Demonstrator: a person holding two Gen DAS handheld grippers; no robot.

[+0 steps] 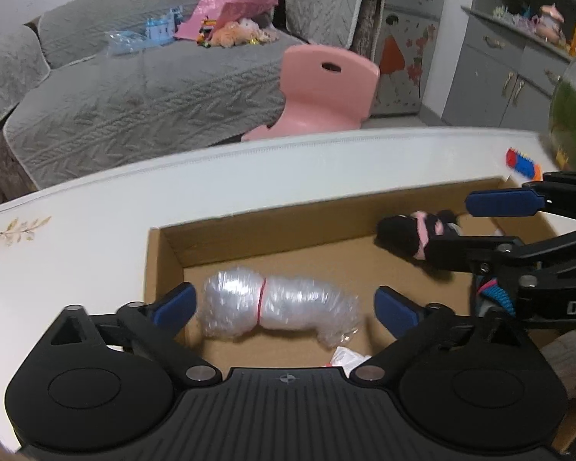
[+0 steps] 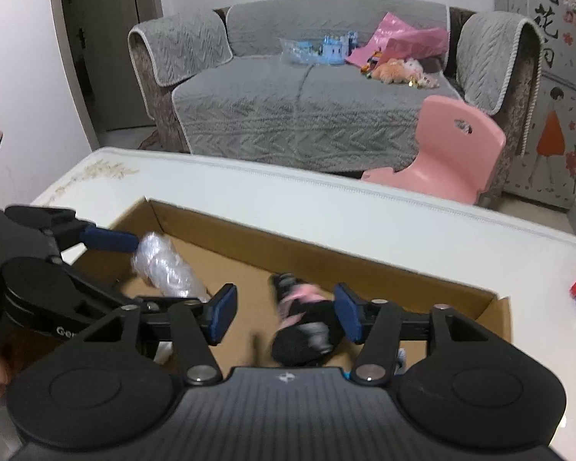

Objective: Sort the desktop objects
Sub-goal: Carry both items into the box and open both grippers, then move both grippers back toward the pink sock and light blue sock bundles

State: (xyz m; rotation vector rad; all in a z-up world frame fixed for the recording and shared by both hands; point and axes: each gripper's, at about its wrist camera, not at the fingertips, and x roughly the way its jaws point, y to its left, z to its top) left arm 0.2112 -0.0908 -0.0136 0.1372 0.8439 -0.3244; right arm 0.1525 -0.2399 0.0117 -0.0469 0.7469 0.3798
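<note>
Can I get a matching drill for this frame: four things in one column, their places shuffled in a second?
Things:
1. bubble wrap roll
2. black and pink sock bundle
3. toy block piece
4. pink chair

Places:
A. on the white table, outside the box
B. between the left gripper fingers
C. behind the table
D. far right of the cardboard box

Pairs: 1-B, 2-D, 3-A, 4-C

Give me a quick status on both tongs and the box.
Left tongs open around bubble-wrap bundle, pads clear. Right tongs open, black-and-pink sock between. Both lie in cardboard box. Nothing blocking.
</note>
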